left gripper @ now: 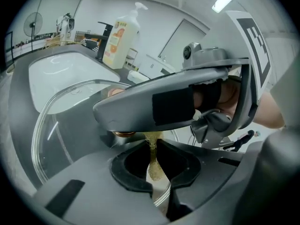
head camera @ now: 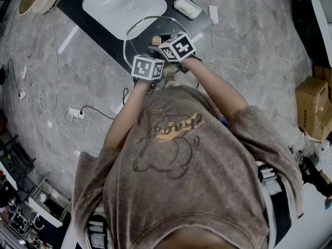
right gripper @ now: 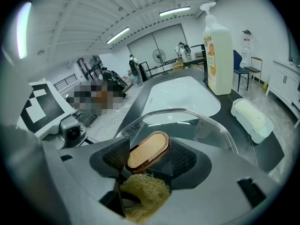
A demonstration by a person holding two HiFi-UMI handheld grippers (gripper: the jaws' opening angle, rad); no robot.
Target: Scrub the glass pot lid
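Note:
The round glass pot lid (head camera: 136, 31), with its metal rim, is held over the dark counter's near edge beside the sink. My right gripper (right gripper: 147, 154) is shut on the lid's oval wood-and-copper knob (right gripper: 149, 149), and the glass (right gripper: 187, 125) spreads out ahead of it. My left gripper (left gripper: 153, 150) is shut on a yellow fibrous scrubber (left gripper: 154, 168), which sits against the lid just below the knob; the same scrubber (right gripper: 143, 193) shows under the right jaws. In the head view both marker cubes (head camera: 162, 57) sit close together over the lid.
A white sink basin (head camera: 124, 4) is set in the dark counter (head camera: 78, 7). A pump bottle (right gripper: 219, 55) and a white soap box (right gripper: 253, 118) stand to the right of it. Cables (head camera: 78, 115) lie on the marble floor at left, a cardboard box (head camera: 314, 105) at right.

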